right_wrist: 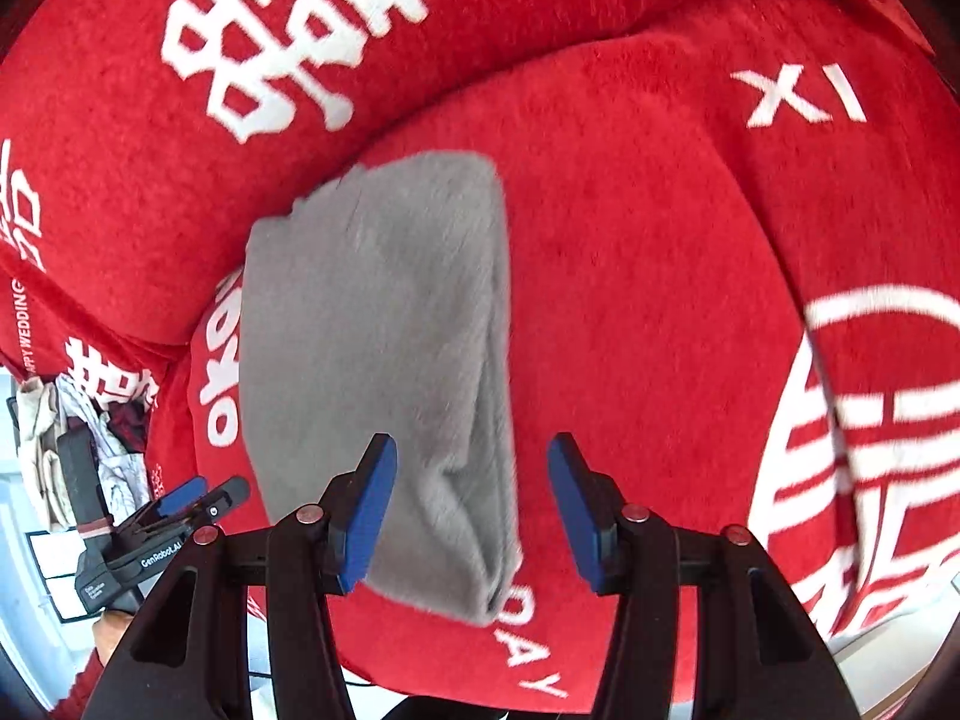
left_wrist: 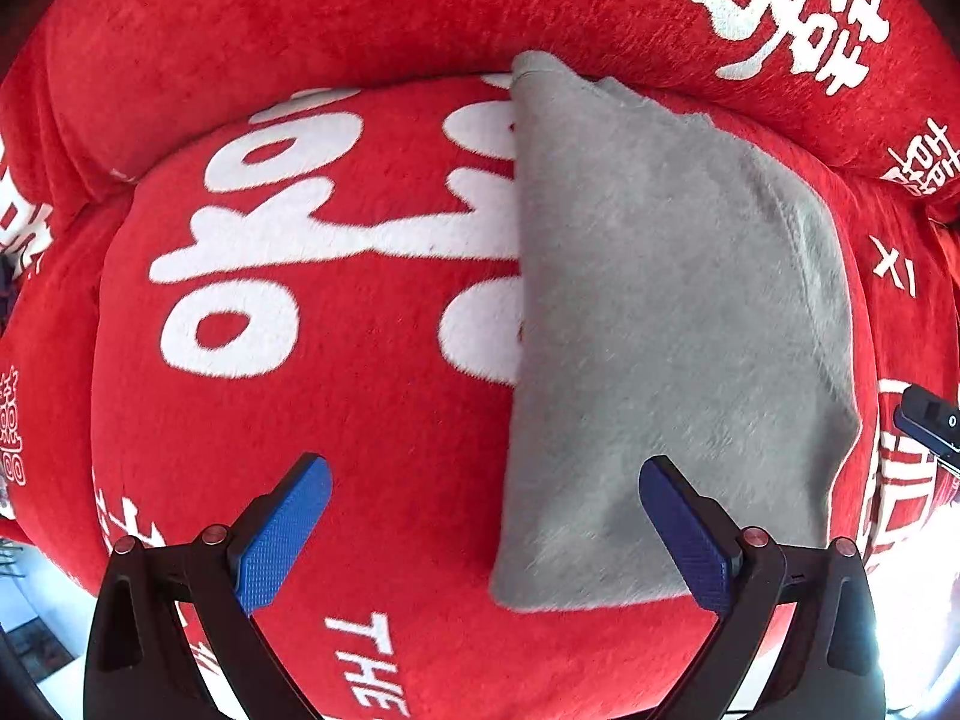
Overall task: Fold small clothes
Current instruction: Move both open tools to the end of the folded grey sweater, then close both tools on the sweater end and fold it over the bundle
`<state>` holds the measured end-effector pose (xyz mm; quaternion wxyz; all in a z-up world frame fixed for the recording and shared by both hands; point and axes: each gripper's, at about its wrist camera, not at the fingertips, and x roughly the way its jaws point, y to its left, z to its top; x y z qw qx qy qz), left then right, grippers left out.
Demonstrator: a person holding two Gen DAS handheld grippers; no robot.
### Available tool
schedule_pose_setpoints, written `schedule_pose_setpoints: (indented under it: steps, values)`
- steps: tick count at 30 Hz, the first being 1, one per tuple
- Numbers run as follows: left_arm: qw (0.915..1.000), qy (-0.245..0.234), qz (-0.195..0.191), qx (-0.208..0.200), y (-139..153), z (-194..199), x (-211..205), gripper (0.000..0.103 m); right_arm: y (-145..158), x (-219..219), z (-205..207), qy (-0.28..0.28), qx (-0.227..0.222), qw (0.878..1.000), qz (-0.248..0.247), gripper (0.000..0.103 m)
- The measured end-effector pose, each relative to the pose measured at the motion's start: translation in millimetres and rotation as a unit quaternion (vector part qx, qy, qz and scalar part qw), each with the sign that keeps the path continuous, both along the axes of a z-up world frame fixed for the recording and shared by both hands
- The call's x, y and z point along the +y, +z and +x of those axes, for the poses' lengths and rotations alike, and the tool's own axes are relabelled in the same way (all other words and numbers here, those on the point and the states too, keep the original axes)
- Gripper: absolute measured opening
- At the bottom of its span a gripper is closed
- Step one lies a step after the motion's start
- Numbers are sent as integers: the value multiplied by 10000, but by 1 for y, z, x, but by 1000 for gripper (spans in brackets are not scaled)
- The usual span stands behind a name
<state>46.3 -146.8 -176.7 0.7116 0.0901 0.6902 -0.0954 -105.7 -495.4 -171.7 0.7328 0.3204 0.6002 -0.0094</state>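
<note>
A folded grey fleece garment [left_wrist: 660, 324] lies on a red plush cushion [left_wrist: 336, 420] with white lettering. It also shows in the right wrist view [right_wrist: 372, 360]. My left gripper [left_wrist: 480, 531] is open and empty, hovering over the garment's near left edge. My right gripper [right_wrist: 471, 513] is open and empty above the garment's near right corner. The left gripper also shows at the lower left of the right wrist view [right_wrist: 192, 501].
A red back cushion [left_wrist: 420, 6] with white characters rises behind the seat cushion. A pile of crumpled clothes [right_wrist: 90, 420] lies off the cushion's left side. The cushion's front edge drops off to a bright floor [left_wrist: 42, 618].
</note>
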Motion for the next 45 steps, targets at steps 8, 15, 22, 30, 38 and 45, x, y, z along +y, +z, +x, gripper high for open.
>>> schedule_pose_setpoints:
  steps: [8, 15, 22, 30, 38, 45]
  values:
    - [9999, 66, -124, 56, -2, 14, -14, 103, -18, -22, 10, 6, 94, 9999, 139, 57]
    - [9949, 239, -910, 360, -15, 45, -6, 103, -41, -37, 18, -79, -22, 9963, 861, 57]
    - [9765, -132, -1957, 896, -40, 65, -14, 103, -71, -38, 30, 158, -314, 9762, 2142, 58]
    - [9631, -522, -2376, 1147, -63, 72, -41, 103, -99, -28, 52, 723, -361, 9588, 2725, 60]
    - [9732, -538, -2047, 896, -61, 70, -57, 96, -102, 1, 76, 784, -548, 9525, 2891, 58]
    - [9684, -477, -2347, 693, -40, 69, -38, 49, -93, 12, 67, 312, -495, 9478, 3133, 36]
